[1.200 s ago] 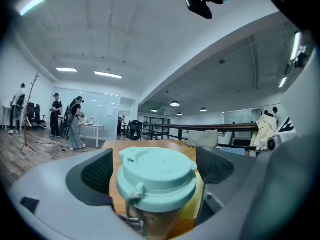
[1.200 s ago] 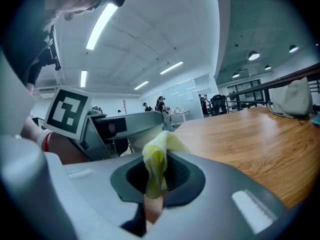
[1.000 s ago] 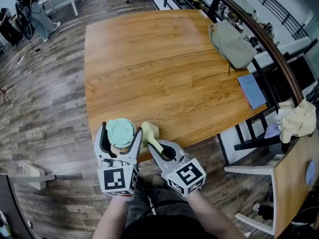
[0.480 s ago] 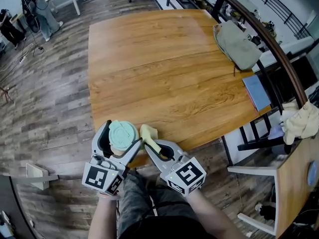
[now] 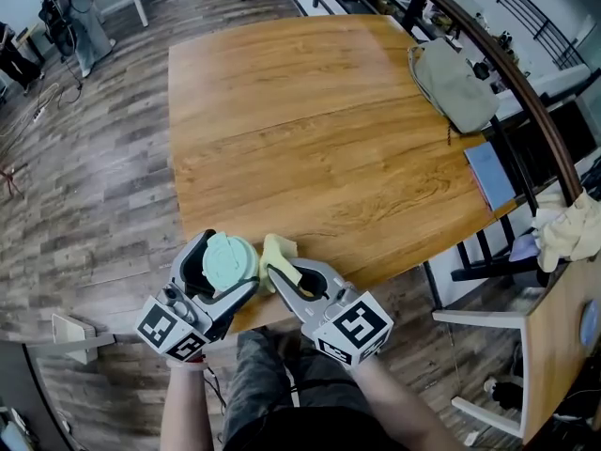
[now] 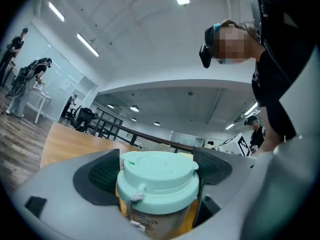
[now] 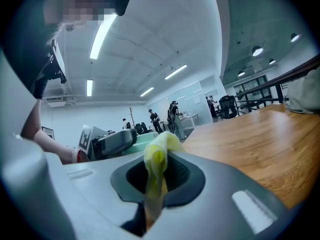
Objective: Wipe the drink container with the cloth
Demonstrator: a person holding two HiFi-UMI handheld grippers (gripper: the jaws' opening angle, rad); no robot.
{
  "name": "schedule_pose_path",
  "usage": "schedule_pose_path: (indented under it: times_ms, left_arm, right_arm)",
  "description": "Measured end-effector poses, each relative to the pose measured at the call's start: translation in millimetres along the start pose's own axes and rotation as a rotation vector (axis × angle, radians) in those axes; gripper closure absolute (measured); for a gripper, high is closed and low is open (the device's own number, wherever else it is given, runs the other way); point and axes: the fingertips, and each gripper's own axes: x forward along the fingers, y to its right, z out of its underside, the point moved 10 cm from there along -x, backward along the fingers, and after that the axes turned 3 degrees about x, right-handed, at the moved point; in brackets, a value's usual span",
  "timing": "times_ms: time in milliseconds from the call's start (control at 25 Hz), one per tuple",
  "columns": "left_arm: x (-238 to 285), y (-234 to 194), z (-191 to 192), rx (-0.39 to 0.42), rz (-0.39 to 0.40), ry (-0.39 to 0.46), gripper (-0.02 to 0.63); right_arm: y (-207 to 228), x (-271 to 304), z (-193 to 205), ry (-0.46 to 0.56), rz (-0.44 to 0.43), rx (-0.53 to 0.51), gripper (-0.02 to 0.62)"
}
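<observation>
The drink container [image 5: 229,260] has a mint green lid [image 6: 158,170] and a clear body with orange inside. My left gripper [image 5: 225,269] is shut on it, a jaw on each side of the lid, and holds it above the table's near edge. A yellow cloth [image 5: 278,263] is pinched in my right gripper [image 5: 289,276], which is shut on it just right of the container. In the right gripper view the cloth [image 7: 157,174] stands up between the jaws, and the left gripper's body shows beyond it. Whether cloth and container touch I cannot tell.
The wooden table [image 5: 310,130] stretches away ahead. A grey-green bag [image 5: 457,86] lies at its far right edge, near a blue notebook [image 5: 492,174]. A black railing [image 5: 488,45] runs along the right. Wood floor lies to the left.
My left gripper has swung outward to the left at its rear, tilting the container. The right gripper with the cloth has hardly moved.
</observation>
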Motion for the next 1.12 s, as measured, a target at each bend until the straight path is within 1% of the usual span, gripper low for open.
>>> schedule_pose_path:
  times_ms: [280, 440, 680, 1120]
  left_arm:
    - [-9.9, -17.8, 0.7, -0.052, 0.081, 0.020, 0.147]
    - [-15.8, -24.0, 1.2, -0.073, 0.097, 0.031, 0.147]
    - [-24.7, -30.6, 2.5, -0.103, 0.105, 0.048, 0.147]
    - [-31.3, -37.7, 2.8, -0.108, 0.153, 0.050, 0.149]
  right_arm:
    - [-3.8, 21.4, -8.1, 0.015, 0.015, 0.020, 0.574]
    - [-4.6, 31.9, -5.0, -0.001, 0.029, 0.030, 0.574]
    - [-0.2, 37.4, 13.2, -0.055, 0.064, 0.058, 0.574]
    - [10.7, 28.1, 54.6, -0.155, 0.158, 0.087, 0.574]
